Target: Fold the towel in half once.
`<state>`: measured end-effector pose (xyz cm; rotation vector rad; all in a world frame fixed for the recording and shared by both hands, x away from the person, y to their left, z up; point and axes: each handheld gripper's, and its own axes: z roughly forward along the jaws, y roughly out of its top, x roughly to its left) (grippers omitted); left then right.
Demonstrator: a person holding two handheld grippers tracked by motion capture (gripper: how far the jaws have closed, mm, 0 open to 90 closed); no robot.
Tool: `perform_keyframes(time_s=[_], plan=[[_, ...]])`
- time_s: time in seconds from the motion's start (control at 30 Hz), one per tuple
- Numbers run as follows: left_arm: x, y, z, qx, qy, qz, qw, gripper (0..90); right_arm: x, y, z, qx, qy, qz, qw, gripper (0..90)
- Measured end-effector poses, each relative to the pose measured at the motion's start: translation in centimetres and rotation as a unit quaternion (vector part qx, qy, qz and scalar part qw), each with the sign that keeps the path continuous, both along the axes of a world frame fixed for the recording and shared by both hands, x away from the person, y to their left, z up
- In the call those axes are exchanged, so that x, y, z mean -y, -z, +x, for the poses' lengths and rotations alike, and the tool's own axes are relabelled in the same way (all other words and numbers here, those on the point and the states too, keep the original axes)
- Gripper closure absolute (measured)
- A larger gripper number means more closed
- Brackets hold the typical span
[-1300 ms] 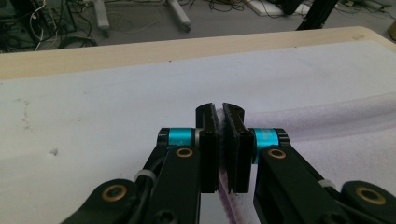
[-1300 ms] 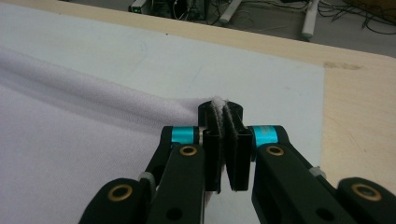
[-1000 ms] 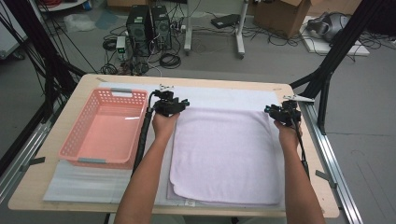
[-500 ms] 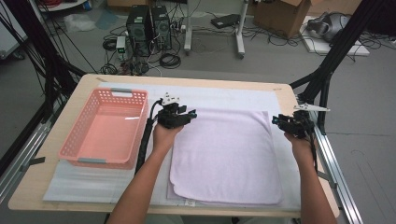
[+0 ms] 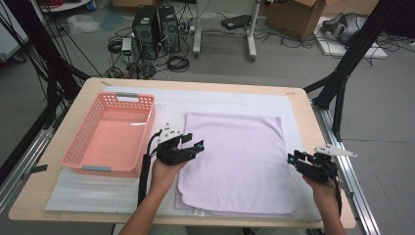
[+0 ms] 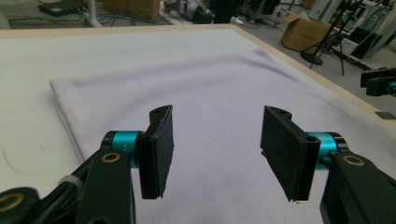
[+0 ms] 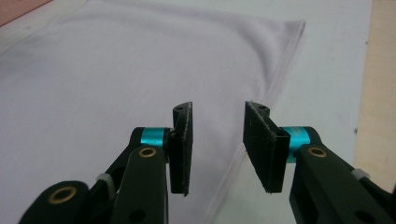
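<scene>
Basket of pink plastic (image 5: 110, 134) sits empty at the left. Left gripper (image 5: 192, 148) has just been opening, nothing inside. Pale purple cloth towel (image 5: 235, 161) lies flat, not folded yet. Right gripper (image 5: 295, 160) hangs apart, holding nothing.

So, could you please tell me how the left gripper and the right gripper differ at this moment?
The left gripper sits over the towel's left edge, its jaws just opened wider; the right gripper sits at the towel's right edge with a narrower gap. The left is beside the pink basket; the right is near the table's right rim. Both are open and hold nothing.
</scene>
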<state>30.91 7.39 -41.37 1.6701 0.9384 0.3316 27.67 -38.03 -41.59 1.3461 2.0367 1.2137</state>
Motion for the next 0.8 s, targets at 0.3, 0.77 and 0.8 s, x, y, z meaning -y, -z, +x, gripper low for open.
perform_keyframes(time_s=[0.3,0.77,0.8], plan=[[-2.1,1.9,-5.1,-0.017,-0.011,0.002,0.9998,39.9,0.0,0.5,-5.6,-0.003,-0.011,-0.014,0.9998,62.2],[-3.3,3.0,-10.0,-0.045,0.004,0.03,0.9986,44.7,0.0,1.3,-10.5,-0.022,-0.011,-0.019,0.9995,59.0],[-3.3,3.1,-10.3,-0.051,0.007,0.033,0.9981,46.9,0.0,1.5,-10.8,-0.027,-0.01,-0.018,0.9994,59.0]])
